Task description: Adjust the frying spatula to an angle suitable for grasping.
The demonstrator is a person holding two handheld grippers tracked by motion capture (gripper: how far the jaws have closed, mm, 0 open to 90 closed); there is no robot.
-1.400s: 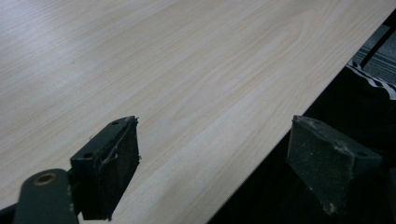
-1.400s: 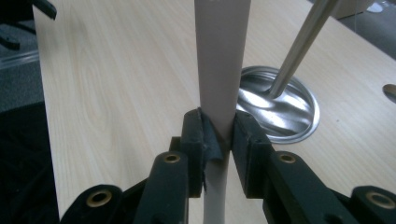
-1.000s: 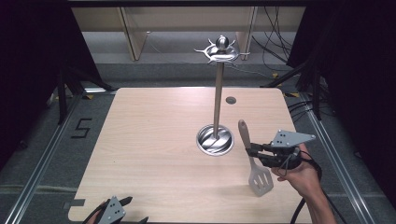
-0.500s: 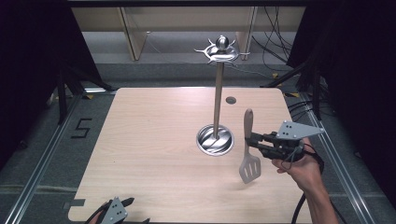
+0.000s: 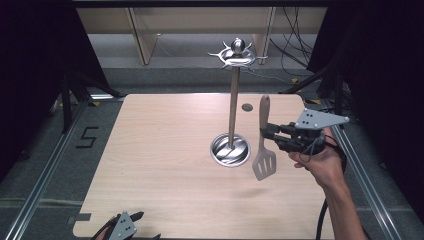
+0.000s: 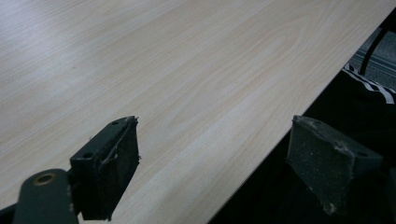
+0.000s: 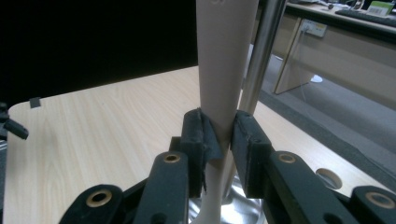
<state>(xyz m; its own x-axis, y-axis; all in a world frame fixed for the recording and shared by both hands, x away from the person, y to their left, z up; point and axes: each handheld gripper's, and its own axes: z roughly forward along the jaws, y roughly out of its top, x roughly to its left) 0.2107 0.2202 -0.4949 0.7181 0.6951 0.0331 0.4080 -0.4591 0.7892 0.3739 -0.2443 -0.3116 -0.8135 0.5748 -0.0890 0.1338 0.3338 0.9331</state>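
1. Worktop (image 5: 150, 150): pale wood laminate, bare apart from the stand. Smooth and hard; probably slippery under a dropped tool.
2. Stand (image 5: 233, 100): upright metal pole on a round shiny base, hooked crown on top. Pole visible just behind the handle in the right gripper view. Judged stable but liable to tip if knocked high up.
3. Spatula (image 5: 263, 150): held clear of the worktop, near vertical, slotted blade down, handle end up, just beside the stand base on its right. Judged light and stiff; smooth tapered handle may slip or swivel in a narrow pinch. Best hold judged to be mid-handle, as taken.
4. Right gripper (image 5: 266, 133): fingers (image 7: 198, 135) clamped on the spatula handle from both sides.
5. Left gripper (image 5: 131, 227): low at the near edge of the worktop, fingers (image 6: 112, 163) spread wide, holding nothing.
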